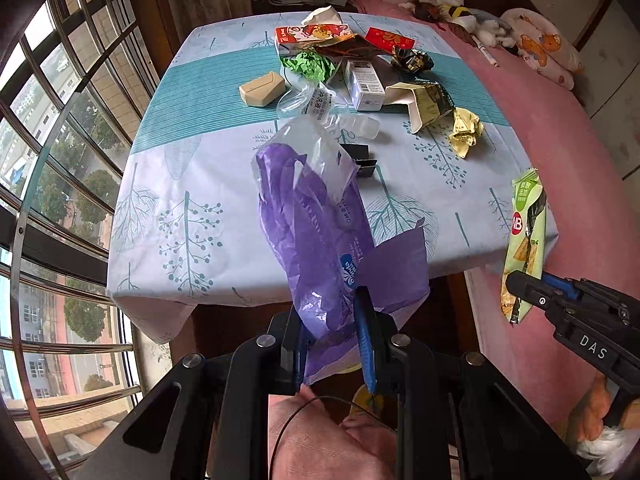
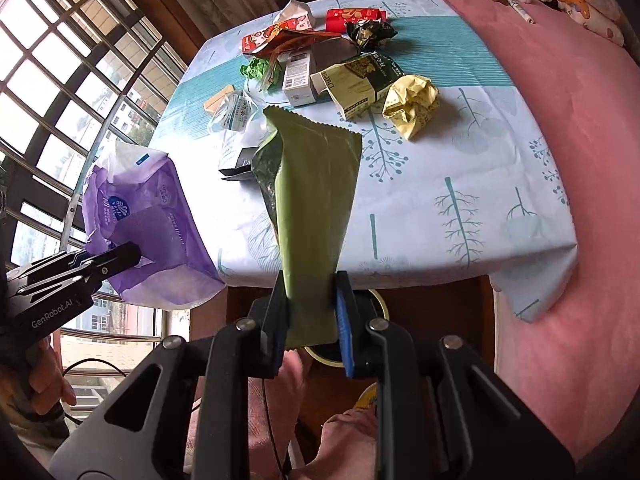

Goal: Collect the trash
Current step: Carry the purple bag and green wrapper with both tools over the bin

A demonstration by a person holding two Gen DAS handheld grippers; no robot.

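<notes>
The left claw point(image 1: 334, 344) is clamped on a purple plastic wrapper point(image 1: 320, 240), held above the bench point(image 1: 180, 184) edge. The right claw point(image 2: 308, 316) grips a green snack packet point(image 2: 316, 208) (more trash lies on the bench).

- Purple tissue wrapper point(image 1: 320, 248), crumpled, held upright off the desk edge.
- Green snack bag point(image 2: 316, 216), flattened, held upright.
- More wrappers and boxes point(image 1: 360, 68) heaped at the desk's far side.

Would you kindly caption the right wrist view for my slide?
Right claw grips a green snack wrapper above the littered table; left claw holds a purple tissue pack.
</notes>
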